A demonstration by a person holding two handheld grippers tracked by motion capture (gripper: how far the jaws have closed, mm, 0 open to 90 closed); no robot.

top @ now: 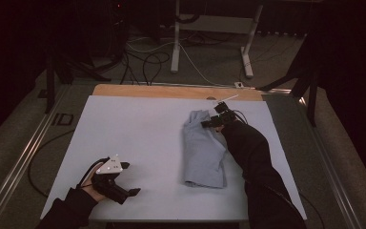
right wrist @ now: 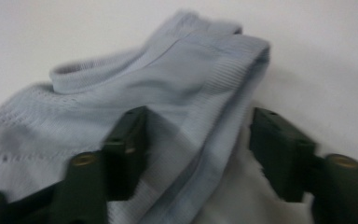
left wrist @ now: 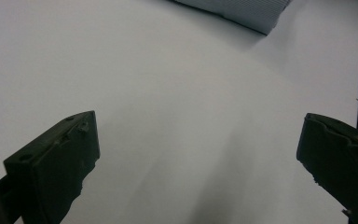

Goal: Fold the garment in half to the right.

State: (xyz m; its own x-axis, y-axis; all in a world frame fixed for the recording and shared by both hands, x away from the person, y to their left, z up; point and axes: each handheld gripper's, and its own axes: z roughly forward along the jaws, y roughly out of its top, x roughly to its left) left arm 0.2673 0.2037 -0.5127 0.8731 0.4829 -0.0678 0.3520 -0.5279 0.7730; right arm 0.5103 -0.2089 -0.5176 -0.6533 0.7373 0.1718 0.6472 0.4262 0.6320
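High view: on the left, near the front edge of the white tabletop (top: 138,129), the left gripper (top: 129,179) lies low in a hand with a dark sleeve. It points to the right, toward the cloth. A grey three-cornered plate sits on top of it. In the left gripper view its two black jaws stand wide apart with nothing between them, just bare white tabletop. One corner of the cloth peeks in at the top of that view.

To the right of the middle lies the light blue cloth (top: 204,150). It is folded into a long shape. Its long side runs from the front of the tabletop toward the back, a little tilted. It looks soft and knitted, with fine ribs and a thick rolled band at the far end.

Further right, a long dark sleeve reaches from the front edge up to the far end of the cloth. The right gripper (top: 209,122) there points left, onto the cloth. In the right gripper view its jaws are about half closed around a folded edge of the cloth. One jaw rests on the cloth, the other stands just beside the edge on the tabletop. I cannot tell if they pinch it tight.
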